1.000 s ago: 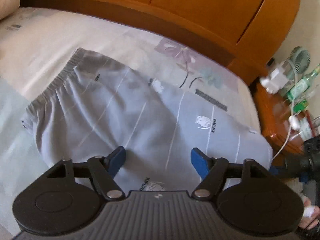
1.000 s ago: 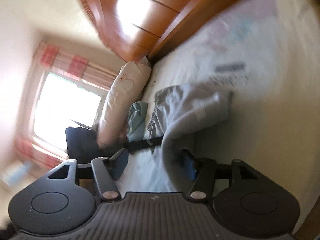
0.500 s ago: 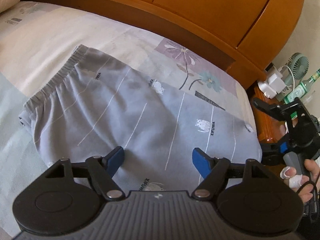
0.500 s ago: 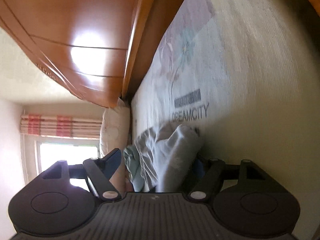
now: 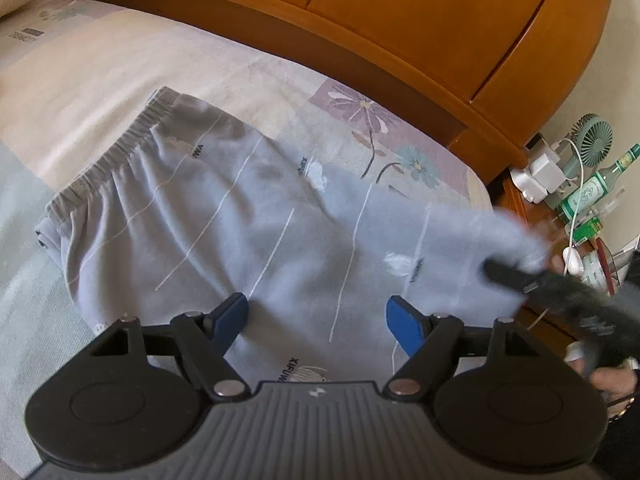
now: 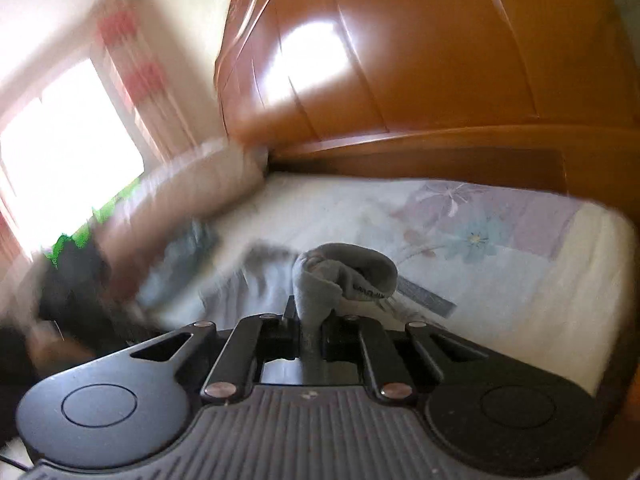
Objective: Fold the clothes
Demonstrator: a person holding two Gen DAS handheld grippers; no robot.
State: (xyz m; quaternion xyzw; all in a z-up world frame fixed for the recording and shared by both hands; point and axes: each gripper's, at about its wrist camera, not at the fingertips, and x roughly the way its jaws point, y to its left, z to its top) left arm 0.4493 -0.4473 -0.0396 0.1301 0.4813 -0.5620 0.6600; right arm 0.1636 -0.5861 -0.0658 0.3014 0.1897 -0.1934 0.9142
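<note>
- Grey trousers [image 5: 224,216] w/ thin white stripes, elastic waistband, lay flat on bed sheet [image 5: 120,68].
- Left gripper [image 5: 316,316]: jaws apart above cloth.
- Right gripper [image 6: 310,322]: jaws just closed, clamping bunched hem.

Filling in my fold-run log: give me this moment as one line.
stage: first fold | right gripper: just closed, shut on grey trousers' leg end, lifted | left gripper: open above trousers | bed
</note>
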